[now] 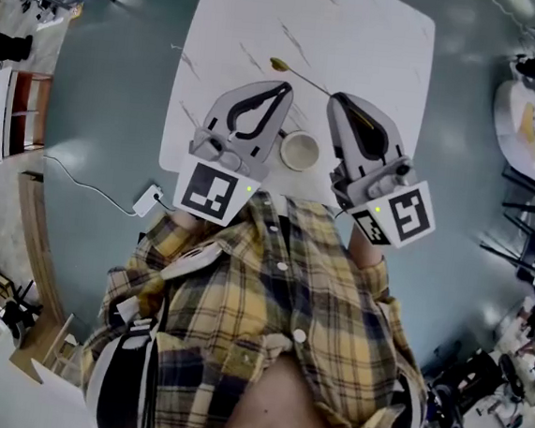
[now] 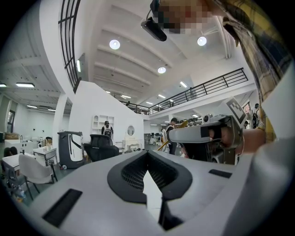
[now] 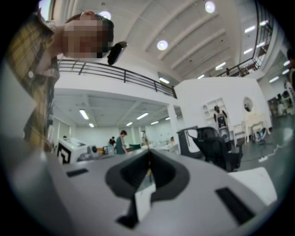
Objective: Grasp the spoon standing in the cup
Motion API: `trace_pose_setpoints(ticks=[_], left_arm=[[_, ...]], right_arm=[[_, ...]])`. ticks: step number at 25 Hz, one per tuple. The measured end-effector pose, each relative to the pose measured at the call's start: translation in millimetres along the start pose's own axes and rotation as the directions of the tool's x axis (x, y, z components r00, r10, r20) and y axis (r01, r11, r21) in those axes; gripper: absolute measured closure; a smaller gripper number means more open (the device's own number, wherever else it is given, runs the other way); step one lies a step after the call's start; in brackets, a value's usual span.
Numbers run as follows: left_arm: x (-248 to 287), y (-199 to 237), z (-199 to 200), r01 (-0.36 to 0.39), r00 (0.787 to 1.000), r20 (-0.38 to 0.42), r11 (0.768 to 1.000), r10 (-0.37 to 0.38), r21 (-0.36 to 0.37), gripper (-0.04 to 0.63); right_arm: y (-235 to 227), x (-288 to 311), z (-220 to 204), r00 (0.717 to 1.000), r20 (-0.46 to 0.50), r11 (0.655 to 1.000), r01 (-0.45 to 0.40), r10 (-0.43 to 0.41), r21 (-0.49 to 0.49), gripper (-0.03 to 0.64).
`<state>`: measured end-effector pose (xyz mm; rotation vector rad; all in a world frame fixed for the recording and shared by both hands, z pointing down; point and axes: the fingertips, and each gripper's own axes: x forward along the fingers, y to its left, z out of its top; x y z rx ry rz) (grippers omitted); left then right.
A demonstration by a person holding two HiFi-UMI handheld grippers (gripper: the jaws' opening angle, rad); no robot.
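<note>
A gold spoon (image 1: 300, 75) hangs level above the white table (image 1: 361, 29), its bowl to the left and its handle end pinched in my right gripper (image 1: 336, 98). In the right gripper view a thin gold strip of the spoon (image 3: 148, 174) runs up between the shut jaws of that gripper (image 3: 149, 154). The cream cup (image 1: 300, 150) stands near the table's front edge between both grippers, with nothing in it. My left gripper (image 1: 286, 87) is shut with nothing held, its tips close to the spoon's bowl. The left gripper view shows its jaws (image 2: 147, 153) pressed together, pointing up at the hall.
Both gripper views look out over a large hall with black chairs (image 3: 216, 138), desks and distant people. A white power strip (image 1: 147, 201) and its cable lie on the grey floor left of the table. Shelving (image 1: 14, 113) stands at far left.
</note>
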<state>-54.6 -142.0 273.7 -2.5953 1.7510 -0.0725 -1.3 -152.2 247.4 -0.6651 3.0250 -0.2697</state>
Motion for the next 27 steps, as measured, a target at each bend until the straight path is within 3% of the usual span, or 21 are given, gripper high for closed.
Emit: trace_pose_setpoints(ticks=[10,17,21,27], left_arm=[[4,0,-1,0.016,1.0,-0.003,0.998,-0.016,-0.069,0.58],[5,-15,6,0.098,0.995,0.021,0.995,-0.098,-0.01,0.58],[6,-15,10,0.123,0.992,0.024,0.992,-0.122,-0.026,0.58],[7,-11,9,0.144,0.989,0.015,0.99,-0.144,0.005,0.58]], right_arm=[[0,-1,0,1.0,-0.017,1.0,0.003,-0.003,-0.003,0.584],[-3,-10,-3,0.999,-0.029,1.0,0.019,-0.019,-0.011,0.584],[-3,-11,-3,0.999,-0.027,1.0,0.023,-0.024,-0.01,0.584],[-7,-17,-3,0.999,-0.034,0.999,0.037,-0.038,-0.026,0.584]])
